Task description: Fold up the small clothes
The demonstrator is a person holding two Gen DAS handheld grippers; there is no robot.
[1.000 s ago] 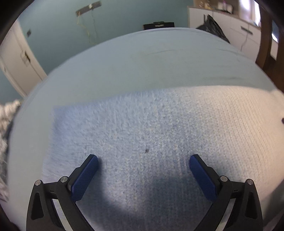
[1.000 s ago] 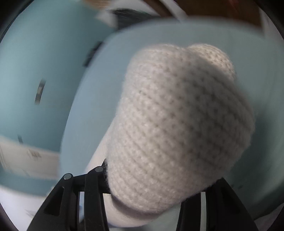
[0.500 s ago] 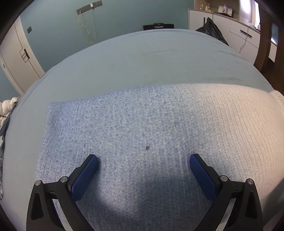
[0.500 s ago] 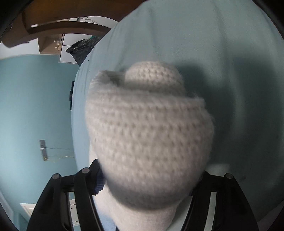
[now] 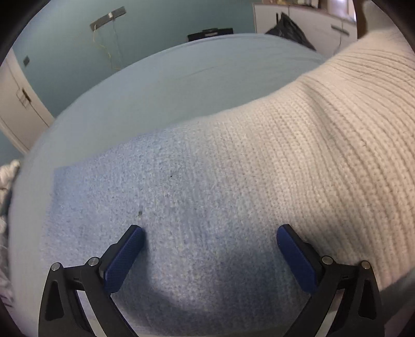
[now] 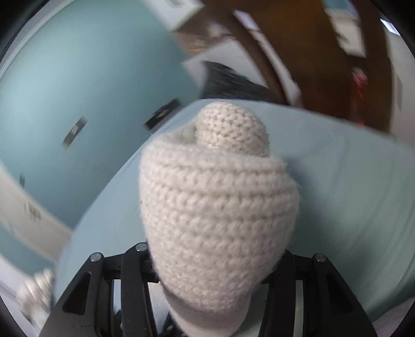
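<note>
A knit garment (image 5: 207, 207), blue fading to cream, lies spread on a light blue bed (image 5: 181, 85). My left gripper (image 5: 209, 229) hovers open over its blue part, with the fabric below the blue pads (image 5: 124, 256) and nothing pinched. The cream end (image 5: 350, 116) rises off the bed towards the upper right. In the right wrist view a bunched roll of that cream knit (image 6: 218, 202) fills the space between the black fingers of my right gripper (image 6: 216, 261). Its jaws are closing on the roll and hold it above the bed (image 6: 337, 168). The knit hides the pads.
A black bag (image 5: 290, 26) and white cabinets (image 5: 324, 23) stand beyond the bed's far right. A white door (image 5: 15, 103) is at the left, and a pale crumpled cloth (image 5: 6, 178) lies at the bed's left edge. Brown wooden furniture (image 6: 311, 51) stands behind the bed.
The cream end of the garment has lifted up at the right. My left gripper has slid right across the blue part. The right gripper has risen and rolled with the knit bunch in it.
</note>
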